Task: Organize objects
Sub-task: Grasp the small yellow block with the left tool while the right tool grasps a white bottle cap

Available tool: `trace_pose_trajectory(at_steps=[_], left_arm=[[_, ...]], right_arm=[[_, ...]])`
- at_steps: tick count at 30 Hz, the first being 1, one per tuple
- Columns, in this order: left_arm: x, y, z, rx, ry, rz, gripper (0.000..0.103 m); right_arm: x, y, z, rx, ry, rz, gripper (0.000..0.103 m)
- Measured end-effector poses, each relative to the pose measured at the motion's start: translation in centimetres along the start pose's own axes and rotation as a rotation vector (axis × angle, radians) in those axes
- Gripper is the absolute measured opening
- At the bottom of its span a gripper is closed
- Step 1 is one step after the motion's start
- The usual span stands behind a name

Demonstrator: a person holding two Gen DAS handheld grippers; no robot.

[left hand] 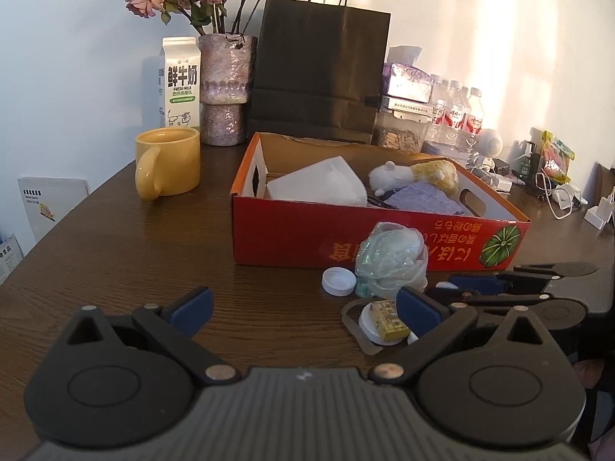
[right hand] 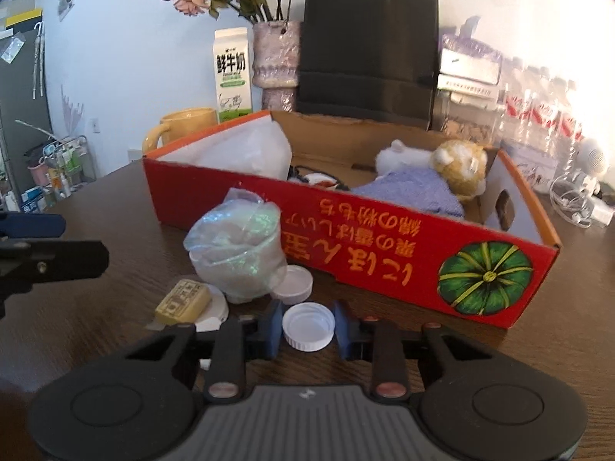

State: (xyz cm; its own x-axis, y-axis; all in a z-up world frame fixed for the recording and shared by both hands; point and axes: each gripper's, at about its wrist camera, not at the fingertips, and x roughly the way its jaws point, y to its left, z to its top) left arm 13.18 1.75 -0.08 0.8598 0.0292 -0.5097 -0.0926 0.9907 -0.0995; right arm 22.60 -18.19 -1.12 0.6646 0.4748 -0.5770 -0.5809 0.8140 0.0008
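Right wrist view is showing the right gripper (right hand: 308, 326) pinching its blue pads against a round white plastic cap (right hand: 308, 326) lying open side up on the dark wooden table (right hand: 115, 288), just in front of the red cardboard box (right hand: 384, 265). Just beyond the cap, a crumpled clear plastic bag (right hand: 238, 246), a second white cap (right hand: 294, 283) and a small yellow block (right hand: 183, 301) are sitting. The left gripper (left hand: 305, 309) is hovering with its jaws spread wide over bare table, holding nothing.

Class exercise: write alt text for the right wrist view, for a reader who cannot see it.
The right gripper is closed on a white cap on a dark wooden table, before a red box holding a plush toy. A crumpled plastic bag lies just left.
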Motion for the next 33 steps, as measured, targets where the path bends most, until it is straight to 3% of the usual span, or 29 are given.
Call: trace_pose_trajectory(at_steps=[8,16,26,31,33], left_arm=[[-0.1,-0.6,0.1,0.006,-0.004,0.001,0.103],[-0.3,-0.5,0.3,0.011,-0.008,0.005,0.103],[2.0,-2.5,-0.5,0.037,0.032,-0.067,0.103],[3.0,-4.1,-0.3,0.065,0.027,-0.073,0.085],[3.2,-4.8,-0.4,0.083,0.017,-0.074,0.072]], right_arm=[[-1.4,0.4,-0.1,-0.021,-0.086,-0.023,0.027],[-4.6,-1.3,-0.3,0.064,-0.214,-0.060,0.027],[-5.4,-2.2,-0.6,0.082,-0.240,-0.087,0.027],[-5.4,-1.9,-0.7,0.071,-0.236,-0.084,0.027],[-5.4,-1.7,-0.7,0.065,-0.233,-0.081,0.027]])
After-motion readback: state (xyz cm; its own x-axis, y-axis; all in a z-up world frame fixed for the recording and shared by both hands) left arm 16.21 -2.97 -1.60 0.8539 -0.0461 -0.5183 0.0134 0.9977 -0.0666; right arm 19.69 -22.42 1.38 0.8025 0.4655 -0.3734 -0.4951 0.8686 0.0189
